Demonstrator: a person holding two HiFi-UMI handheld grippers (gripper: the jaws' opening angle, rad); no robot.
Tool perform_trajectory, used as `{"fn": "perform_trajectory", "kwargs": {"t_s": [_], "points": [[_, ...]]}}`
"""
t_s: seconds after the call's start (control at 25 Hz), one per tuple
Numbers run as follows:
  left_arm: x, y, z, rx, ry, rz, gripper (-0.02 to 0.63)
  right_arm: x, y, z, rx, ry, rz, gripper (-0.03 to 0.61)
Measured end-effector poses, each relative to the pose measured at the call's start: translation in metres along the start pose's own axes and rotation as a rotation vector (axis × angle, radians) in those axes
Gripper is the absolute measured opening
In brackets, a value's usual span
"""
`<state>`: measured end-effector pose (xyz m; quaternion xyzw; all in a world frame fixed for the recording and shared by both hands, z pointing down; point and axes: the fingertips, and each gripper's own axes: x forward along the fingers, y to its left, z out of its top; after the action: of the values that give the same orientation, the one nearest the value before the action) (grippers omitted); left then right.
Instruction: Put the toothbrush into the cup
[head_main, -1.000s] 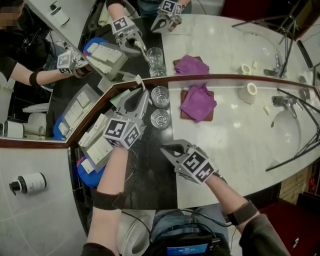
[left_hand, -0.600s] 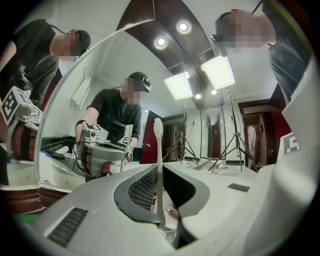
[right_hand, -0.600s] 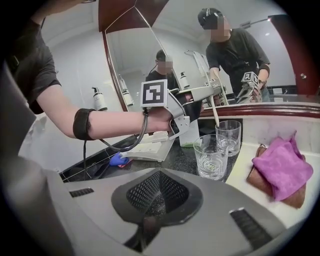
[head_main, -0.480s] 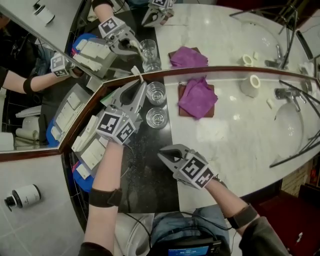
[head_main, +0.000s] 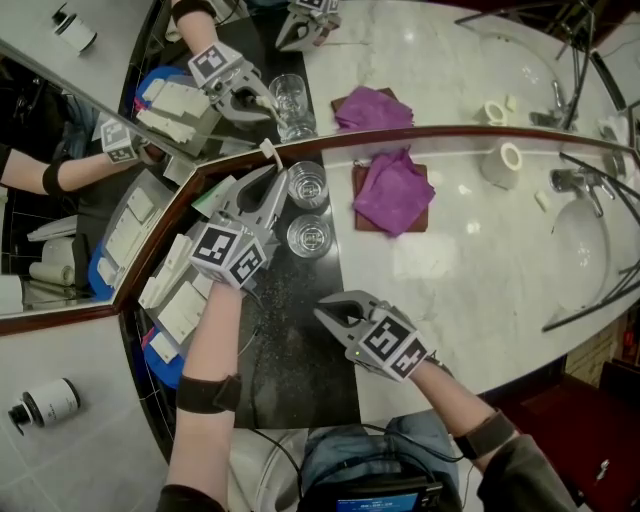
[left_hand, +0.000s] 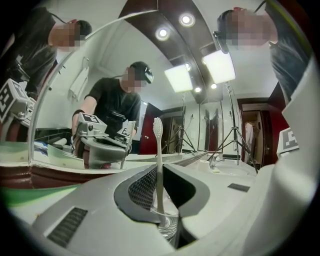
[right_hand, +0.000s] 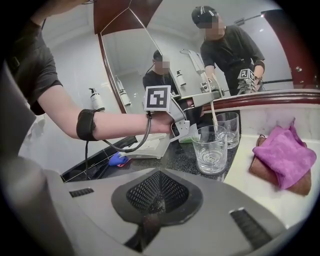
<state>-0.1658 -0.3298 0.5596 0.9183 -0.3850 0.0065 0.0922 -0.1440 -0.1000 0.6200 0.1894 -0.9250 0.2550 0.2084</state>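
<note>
Pinching a toothbrush (left_hand: 158, 165) upright, the left gripper (head_main: 280, 178) is hovering by a glass cup (head_main: 308, 186); the right gripper (head_main: 322, 313) is pressing its jaws together.

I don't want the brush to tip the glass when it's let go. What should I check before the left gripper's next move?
1. Left gripper jaws closed on the toothbrush handle: ok.
2. Toothbrush upright, bristles up: ok.
3. Handle's lower end inside the cup rim: ok, judging by the left gripper view.
4. Cup upright and empty: ok.
5. Handle end resting on the cup's bottom: cannot tell.
6. Right gripper shut, empty and apart from the cup: ok.
</note>
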Motion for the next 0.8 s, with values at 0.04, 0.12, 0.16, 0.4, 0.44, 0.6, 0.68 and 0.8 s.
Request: {"fn": "perform_trajectory", "kwargs": {"t_s": [0.04,0.12,0.16,0.4,0.44,0.6,0.68,0.8], "points": [[0.001,0.0,-0.004,0.005,0.013,0.002,0.046,0.0,-0.001,-0.001,0.002,0.0,-0.001,0.017],[0.002,-0.001,-0.012,0.032,0.052,0.001,0.046,0.0,-0.003,-0.001,0.007,-0.002,-0.004,0.017],[0.003,-0.002,-0.015,0.045,0.067,0.0,0.046,0.0,-0.004,-0.001,0.009,-0.003,-0.005,0.017],[0.002,0.003,-0.027,0.017,0.106,0.034,0.049,-0.002,-0.007,0.001,0.015,-0.005,-0.007,0.017],[0.002,0.004,-0.03,0.015,0.114,0.041,0.051,-0.002,-0.007,0.002,0.014,-0.006,-0.008,0.017],[0.002,0.007,-0.039,-0.002,0.143,0.061,0.073,-0.002,-0.007,0.003,0.011,-0.008,-0.006,0.017],[0.002,0.006,-0.042,-0.014,0.155,0.064,0.108,-0.003,-0.007,0.003,0.012,-0.008,-0.006,0.017],[0.001,0.006,-0.046,-0.019,0.173,0.068,0.124,-0.005,-0.007,0.003,0.016,-0.011,-0.005,0.017]]}}
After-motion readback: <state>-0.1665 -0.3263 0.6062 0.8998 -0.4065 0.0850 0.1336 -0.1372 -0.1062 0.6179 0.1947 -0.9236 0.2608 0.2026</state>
